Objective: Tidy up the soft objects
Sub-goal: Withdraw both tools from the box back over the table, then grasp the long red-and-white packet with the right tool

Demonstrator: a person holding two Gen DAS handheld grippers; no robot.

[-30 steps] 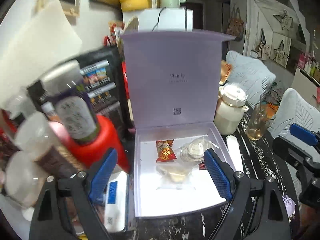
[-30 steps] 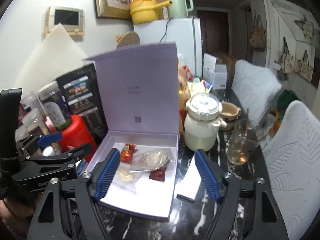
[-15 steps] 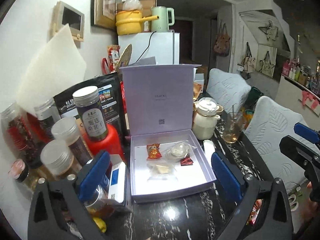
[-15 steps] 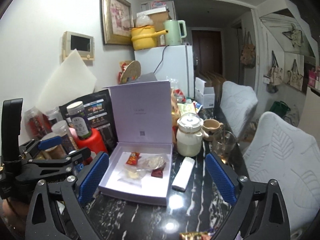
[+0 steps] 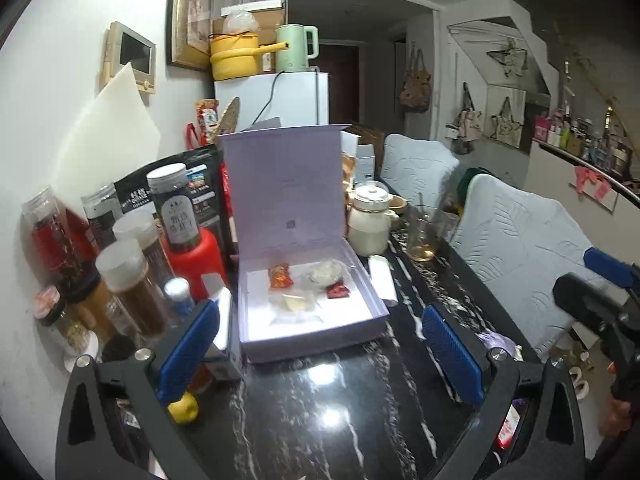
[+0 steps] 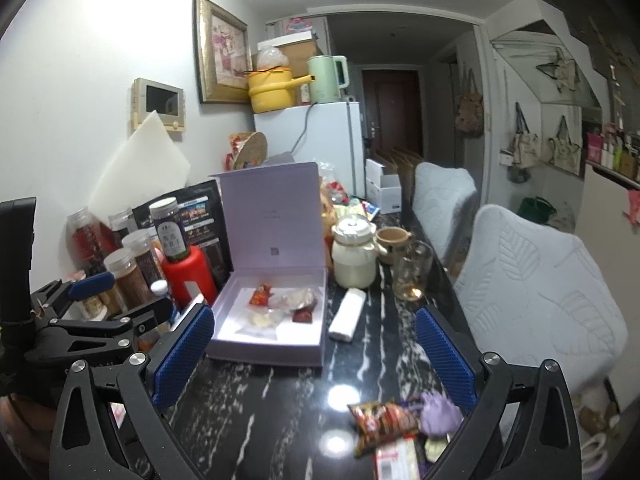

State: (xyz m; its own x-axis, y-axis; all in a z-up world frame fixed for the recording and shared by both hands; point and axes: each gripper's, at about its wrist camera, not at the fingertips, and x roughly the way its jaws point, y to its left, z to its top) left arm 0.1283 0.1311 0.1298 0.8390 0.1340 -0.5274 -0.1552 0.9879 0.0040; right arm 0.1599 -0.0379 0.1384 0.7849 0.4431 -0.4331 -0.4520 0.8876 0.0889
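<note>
An open lilac box (image 5: pixel 372 322) stands on the black marble table with its lid upright. Inside lie a red-orange snack packet (image 5: pixel 280 276), a clear bag with a white piece (image 5: pixel 324 274), a dark red candy (image 5: pixel 337 291) and a clear bag with a pale piece (image 5: pixel 294 304). My left gripper (image 5: pixel 320 350) is open and empty, short of the box. My right gripper (image 6: pixel 316 354) is open and empty too, well back from the box (image 6: pixel 264 350). Just under it lie a striped red packet (image 6: pixel 382 420) and a purple soft thing (image 6: pixel 440 412).
Spice jars (image 5: pixel 124 280) and a red bottle (image 5: pixel 196 260) crowd the table's left side. A white ceramic pot (image 6: pixel 354 256), a glass cup (image 6: pixel 412 272) and a white wrapped pack (image 6: pixel 347 314) stand right of the box. White padded chairs (image 6: pixel 532 292) line the right edge.
Both grippers have pulled back from the box and risen a little, and their jaws have widened. Loose snacks have come into the bottom of the right wrist view.
</note>
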